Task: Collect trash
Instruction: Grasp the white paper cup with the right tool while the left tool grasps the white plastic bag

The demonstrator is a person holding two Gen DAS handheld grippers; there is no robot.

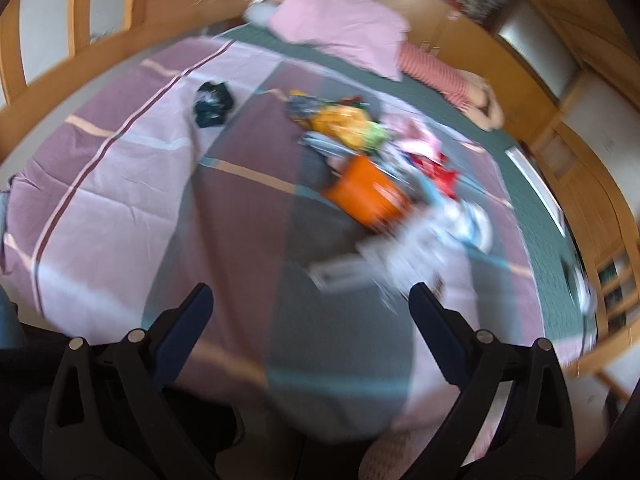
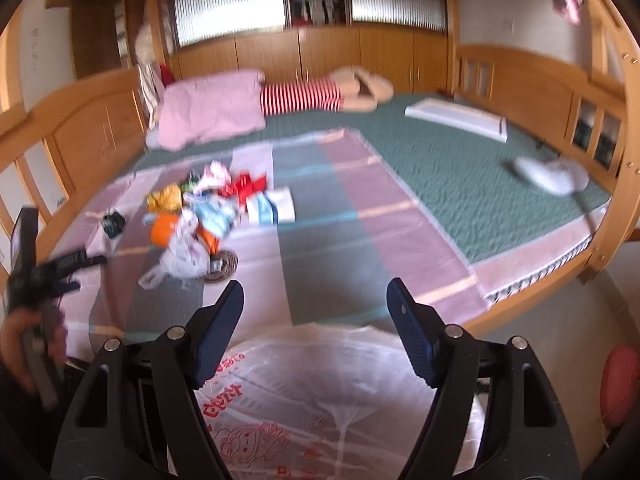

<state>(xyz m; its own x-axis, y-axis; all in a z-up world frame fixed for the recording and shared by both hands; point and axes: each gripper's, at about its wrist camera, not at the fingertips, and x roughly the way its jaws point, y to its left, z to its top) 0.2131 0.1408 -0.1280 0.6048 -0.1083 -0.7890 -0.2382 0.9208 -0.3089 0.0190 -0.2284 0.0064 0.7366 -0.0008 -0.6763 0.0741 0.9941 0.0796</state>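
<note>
Wood-panelled bedroom with a wide bed (image 2: 460,168) under a quilted green cover, overlaid by a smooth sheet (image 2: 320,216) in mauve, pink and grey blocks. Far on the bed: soft pink pillow (image 2: 212,112), red-and-white striped cushion (image 2: 300,96), flat white box (image 2: 456,118). Trash pile (image 2: 200,216) heaped left of centre on the sheet: crinkled wrappers in yellow, red and light blue, an orange piece (image 1: 366,192), a thin clear plastic bag (image 2: 182,256), a dark crumpled scrap (image 1: 212,102) apart to the left. Smeared by blur, so no label legible there. Left hand-held gripper (image 1: 310,308) above the sheet near the pile, jaws spread, nothing between. Right hand-held gripper (image 2: 316,308) also parted and empty, over a translucent bag (image 2: 320,392) with red printed characters and a cartoon figure, unreadable, cut off at the bottom edge.
</note>
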